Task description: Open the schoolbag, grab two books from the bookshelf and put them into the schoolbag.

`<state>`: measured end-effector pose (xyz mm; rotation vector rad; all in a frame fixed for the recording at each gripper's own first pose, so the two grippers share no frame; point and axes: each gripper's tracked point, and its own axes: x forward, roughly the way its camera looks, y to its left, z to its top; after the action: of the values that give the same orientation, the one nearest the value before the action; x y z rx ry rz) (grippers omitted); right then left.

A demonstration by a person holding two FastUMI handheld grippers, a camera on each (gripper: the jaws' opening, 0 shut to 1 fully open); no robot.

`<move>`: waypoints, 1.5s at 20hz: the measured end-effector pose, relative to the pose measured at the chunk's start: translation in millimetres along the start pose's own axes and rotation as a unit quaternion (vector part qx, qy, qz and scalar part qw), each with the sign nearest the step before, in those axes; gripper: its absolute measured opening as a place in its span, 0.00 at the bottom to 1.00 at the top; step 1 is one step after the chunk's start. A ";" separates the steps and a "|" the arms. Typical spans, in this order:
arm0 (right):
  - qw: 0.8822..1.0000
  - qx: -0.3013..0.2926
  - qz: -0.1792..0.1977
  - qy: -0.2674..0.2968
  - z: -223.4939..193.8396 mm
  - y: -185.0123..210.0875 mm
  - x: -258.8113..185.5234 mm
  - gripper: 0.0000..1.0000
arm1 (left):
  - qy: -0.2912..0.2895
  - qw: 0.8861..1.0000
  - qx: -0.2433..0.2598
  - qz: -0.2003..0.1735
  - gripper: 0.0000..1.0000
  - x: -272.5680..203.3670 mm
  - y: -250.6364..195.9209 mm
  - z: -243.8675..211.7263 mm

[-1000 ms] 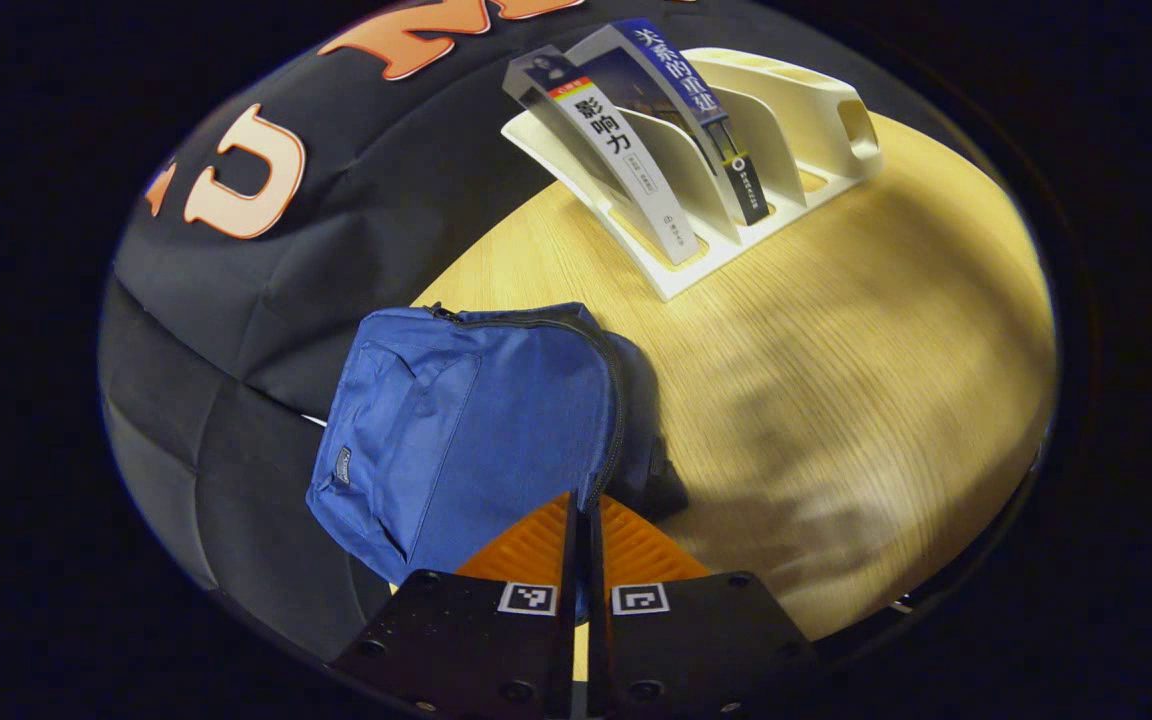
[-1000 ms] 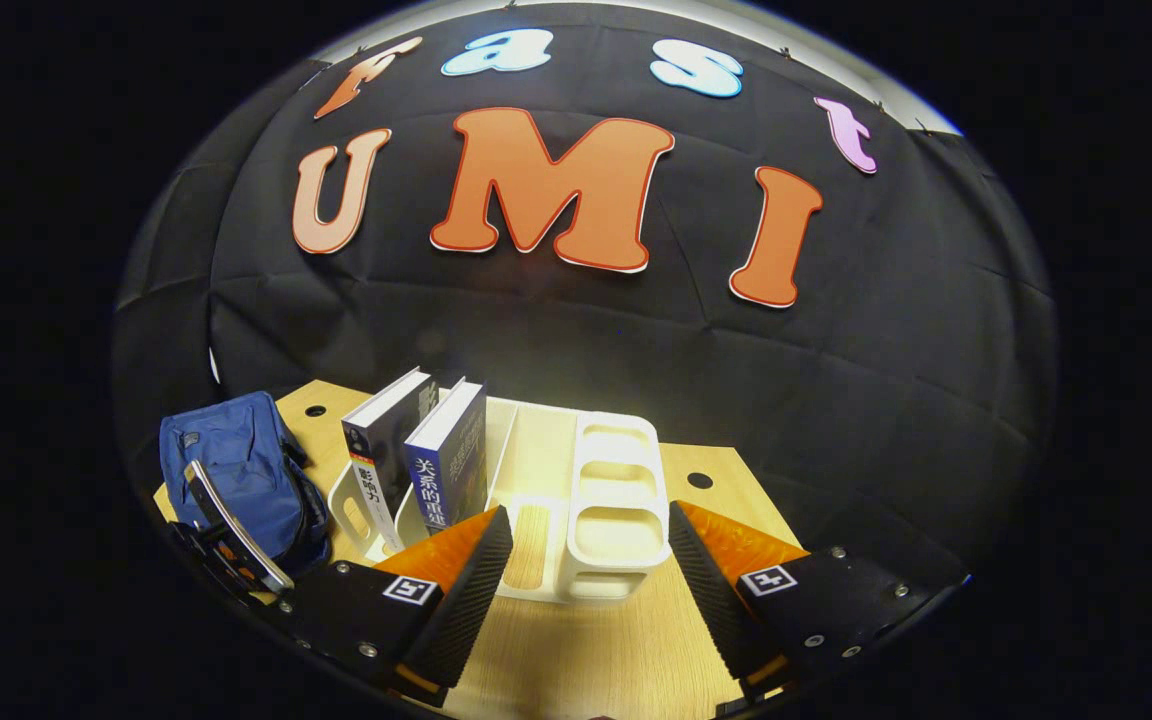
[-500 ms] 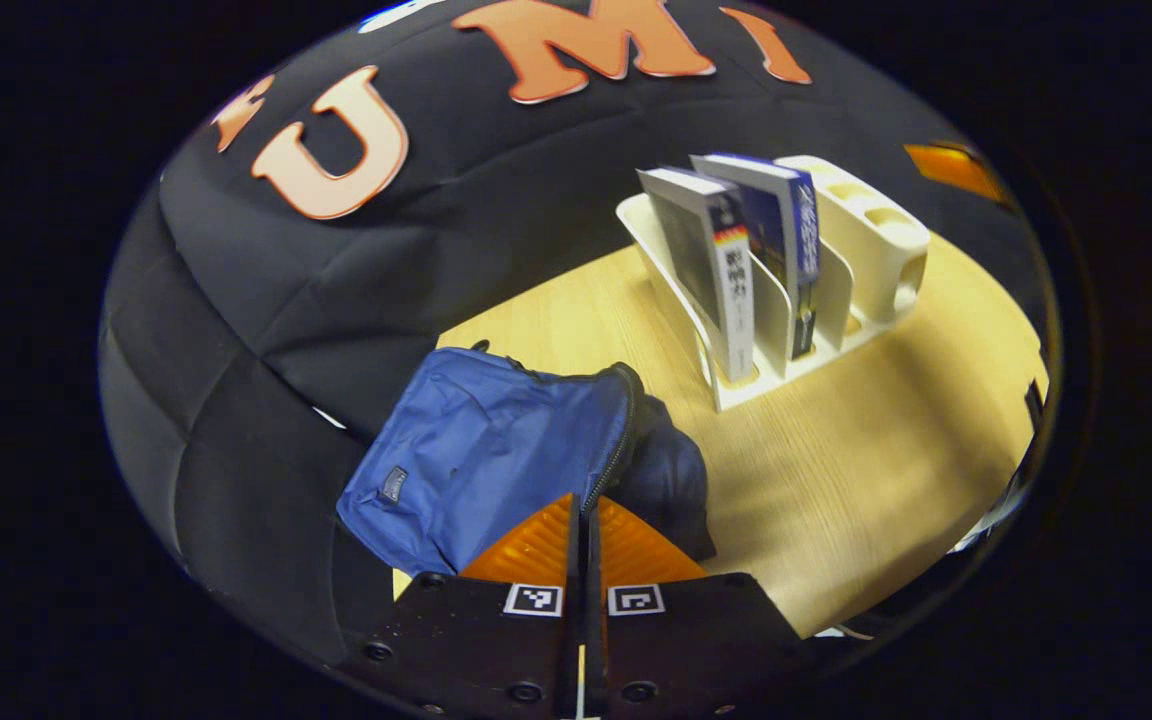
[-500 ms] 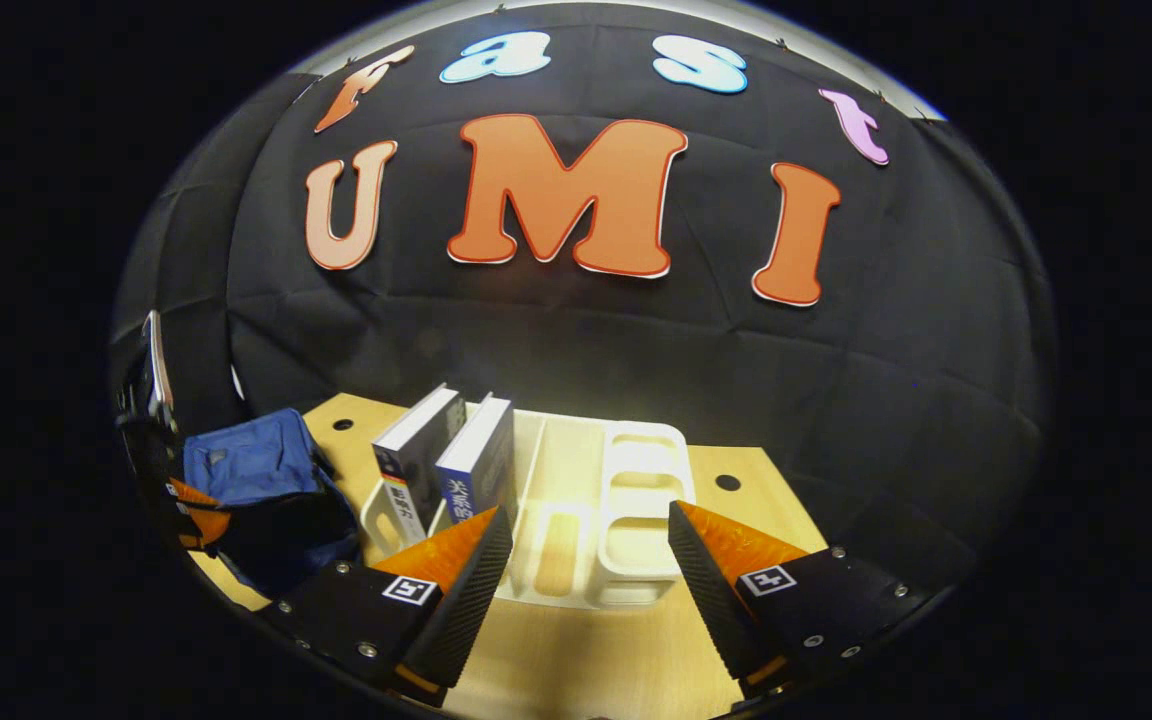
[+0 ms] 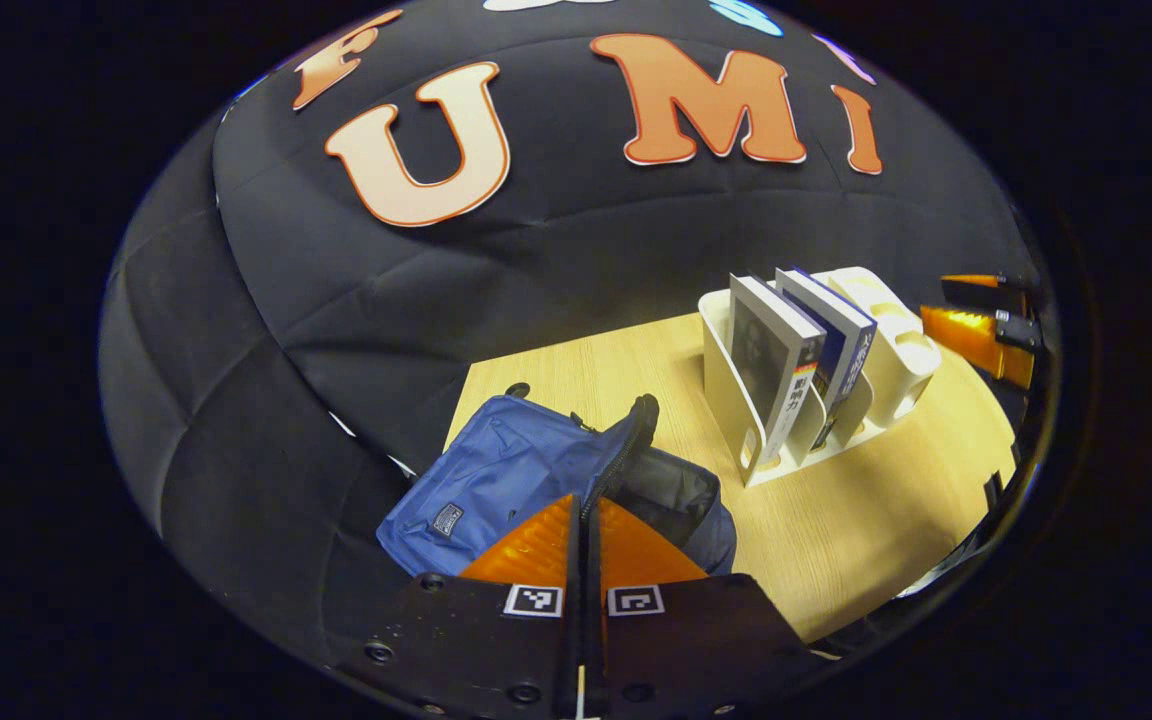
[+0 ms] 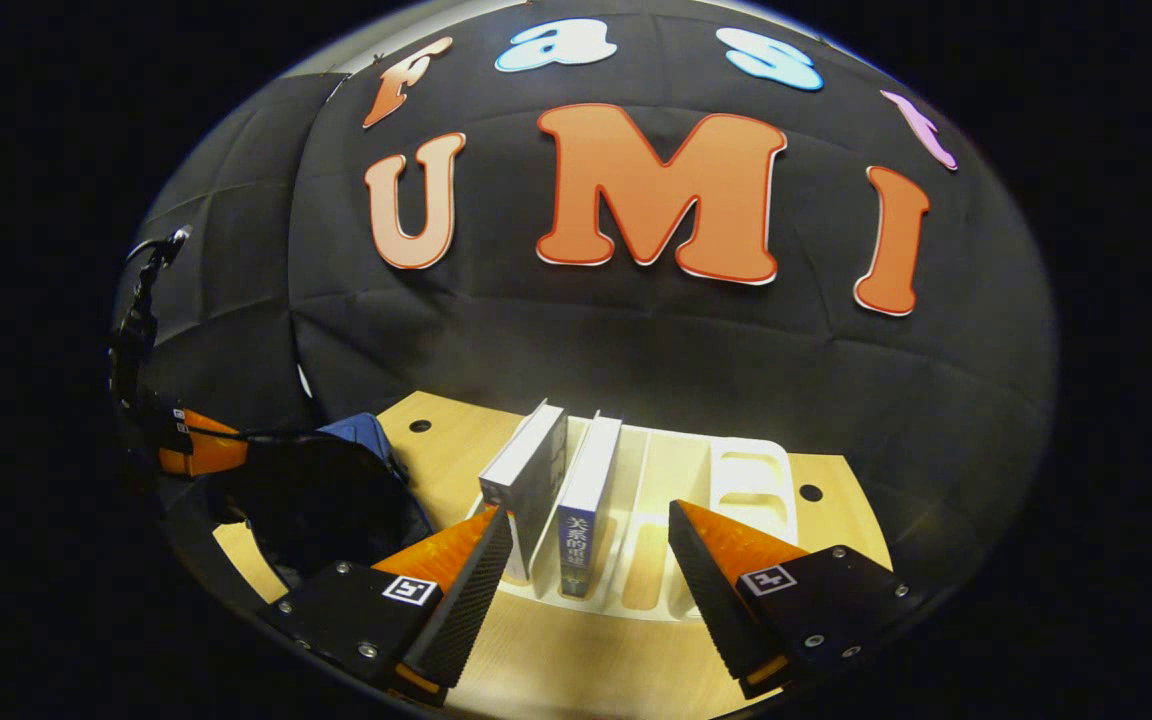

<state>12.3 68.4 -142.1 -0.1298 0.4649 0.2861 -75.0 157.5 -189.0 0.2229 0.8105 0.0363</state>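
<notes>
Clearly the left hand-held gripper [image 5: 583, 545], fingers together on the bag [image 5: 496, 480] zipper edge at lower centre, could slip; the right hand-held gripper [image 6: 586, 590], apart, might topple the books [image 6: 561, 490].

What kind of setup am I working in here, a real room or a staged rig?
It looks like a staged booth: a black cloth wall hangs behind a small wooden table that carries just a blue schoolbag and a white bookshelf holding two books.

Wooden table [image 5: 866, 520] with blue schoolbag [image 5: 506, 475] and white bookshelf [image 5: 896, 345].
</notes>
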 end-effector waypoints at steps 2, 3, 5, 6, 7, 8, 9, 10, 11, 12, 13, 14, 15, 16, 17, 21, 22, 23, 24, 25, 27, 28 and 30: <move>1.000 0.005 0.016 0.016 0.3 14.4 8.6 0.94 | 0.001 0.999 -0.027 -0.023 0.02 -1.0 3.0 6.1; 0.999 0.005 0.023 0.024 -0.1 20.2 14.2 0.94 | 0.001 0.998 -0.042 -0.036 0.02 0.8 4.6 9.3; 0.999 -0.001 0.032 0.040 3.7 33.1 27.8 0.94 | 0.000 0.995 -0.082 -0.057 0.01 4.8 8.2 12.8; 0.998 -0.006 0.035 0.049 5.2 38.7 33.9 0.94 | 0.003 0.993 -0.098 -0.065 0.01 3.1 11.9 13.5; 0.998 -0.010 0.038 0.055 8.4 43.4 40.8 0.94 | 0.002 0.991 -0.111 -0.073 0.01 3.3 16.0 16.4; 0.997 -0.012 0.041 0.063 11.7 49.6 48.7 0.94 | -0.002 0.990 -0.119 -0.076 0.01 3.3 23.0 19.7; 0.996 -0.012 0.041 0.072 14.0 54.3 57.3 0.94 | -0.003 0.989 -0.122 -0.078 0.01 4.6 27.7 21.9; 0.996 -0.013 0.041 0.082 15.6 58.6 64.7 0.94 | -0.007 0.989 -0.126 -0.083 0.01 4.4 29.9 24.1; 0.995 -0.017 0.034 0.093 15.8 60.0 73.0 0.94 | -0.006 0.988 -0.129 -0.083 0.01 4.8 33.9 25.5; 0.994 -0.020 0.028 0.106 15.2 60.8 81.5 0.94 | -0.007 0.988 -0.129 -0.086 0.01 4.8 37.1 26.6; 0.992 -0.019 0.025 0.121 13.6 62.8 90.8 0.94 | -0.009 0.988 -0.128 -0.087 0.01 5.2 40.4 27.9; 0.990 -0.011 0.030 0.134 13.5 68.5 100.8 0.94 | -0.010 0.988 -0.126 -0.091 0.01 5.6 41.1 28.9; 0.988 -0.001 0.033 0.148 13.2 73.7 110.3 0.94 | -0.010 0.988 -0.124 -0.096 0.01 6.0 40.4 30.0; 0.986 0.005 0.032 0.166 10.3 76.2 119.0 0.94 | -0.009 0.987 -0.123 -0.102 0.00 7.7 38.7 29.7; 0.983 0.008 0.027 0.183 7.2 75.9 125.3 0.94 | -0.008 0.987 -0.122 -0.107 0.01 8.3 38.0 29.4; 0.973 -0.007 0.007 0.232 -2.3 72.5 153.8 0.94 | -0.012 0.984 -0.132 -0.120 0.01 7.0 42.9 32.5; 0.969 0.002 0.010 0.248 -7.8 73.8 160.2 0.95 | -0.014 0.984 -0.132 -0.123 0.01 10.0 43.6 31.7; 0.963 0.013 0.011 0.270 -14.5 74.4 163.3 0.94 | -0.015 0.983 -0.131 -0.125 0.01 11.7 45.0 32.5; 0.959 0.022 0.011 0.283 -17.6 75.1 166.0 0.95 | -0.018 0.983 -0.132 -0.128 0.01 13.4 44.6 31.8; 0.956 0.023 0.005 0.293 -20.9 71.4 172.0 0.95 | -0.019 0.982 -0.133 -0.131 0.01 15.4 45.8 31.3; 0.948 0.011 -0.010 0.318 -29.6 63.6 179.3 0.95 | -0.017 0.980 -0.140 -0.137 0.01 18.9 47.3 29.1; 0.942 0.013 -0.012 0.334 -35.7 63.6 183.1 0.95 | -0.017 0.980 -0.143 -0.141 0.01 21.1 47.9 29.5; 0.932 0.033 -0.008 0.361 -44.4 67.3 188.9 0.93 | -0.020 0.979 -0.143 -0.145 0.01 23.3 49.8 29.6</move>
<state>134.7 169.8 -272.2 -0.1733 1.2038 0.1983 -34.9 203.4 -175.5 -0.1668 0.7810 -0.1263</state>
